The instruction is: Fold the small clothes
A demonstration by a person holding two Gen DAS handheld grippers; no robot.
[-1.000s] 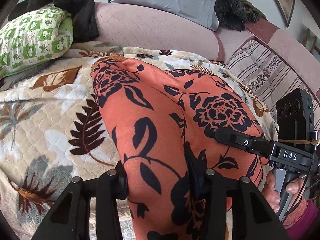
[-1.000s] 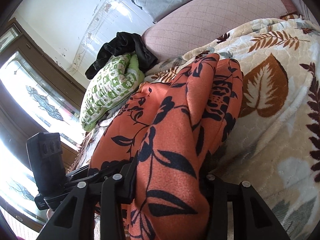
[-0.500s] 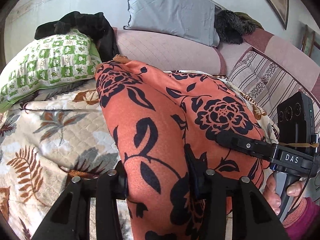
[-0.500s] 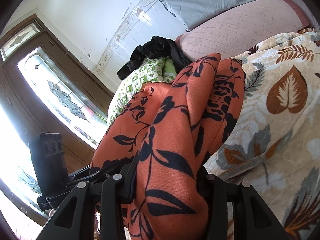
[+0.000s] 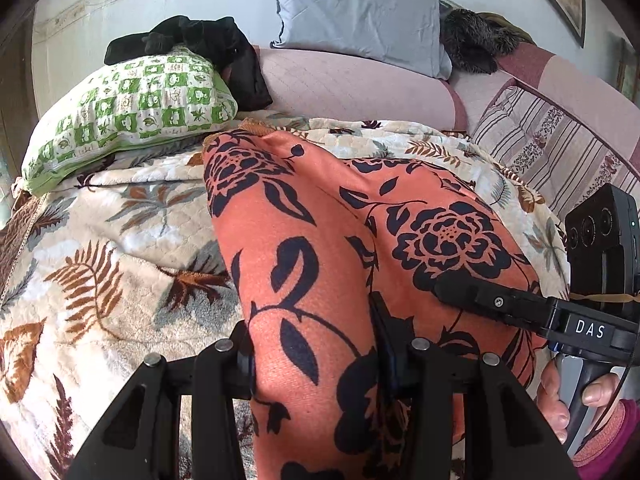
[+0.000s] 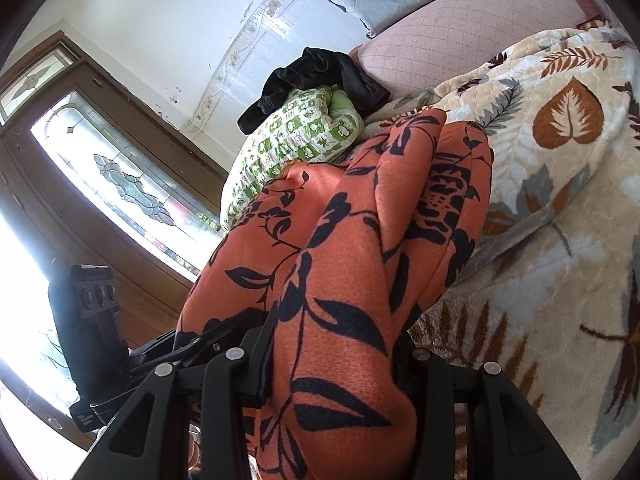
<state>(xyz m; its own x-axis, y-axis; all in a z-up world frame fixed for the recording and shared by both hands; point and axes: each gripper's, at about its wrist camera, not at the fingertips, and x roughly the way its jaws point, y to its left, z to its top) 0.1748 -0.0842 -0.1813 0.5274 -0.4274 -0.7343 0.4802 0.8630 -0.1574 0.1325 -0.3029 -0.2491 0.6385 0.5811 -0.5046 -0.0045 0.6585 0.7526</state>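
Left wrist view: left gripper [image 5: 316, 354] clamped on orange floral garment [image 5: 320, 248], draped over leaf-print blanket [image 5: 100, 280]. Right gripper [image 6: 334, 354] grips same cloth. Green checked pillow [image 5: 128, 108] beyond garment's far edge, black clothing [image 5: 224, 52] atop it.

You have one garment in play: an orange cloth [image 5: 320, 264] printed with black roses, leaves and trailing stems. It is bunched into thick lengthwise folds and lifted at your end, sloping down and away toward its far edge. That far edge rests on the leaf-patterned blanket [image 5: 100, 248], just beside the green checked pillow [image 5: 132, 108]. A narrow tan hem shows at the far corner.
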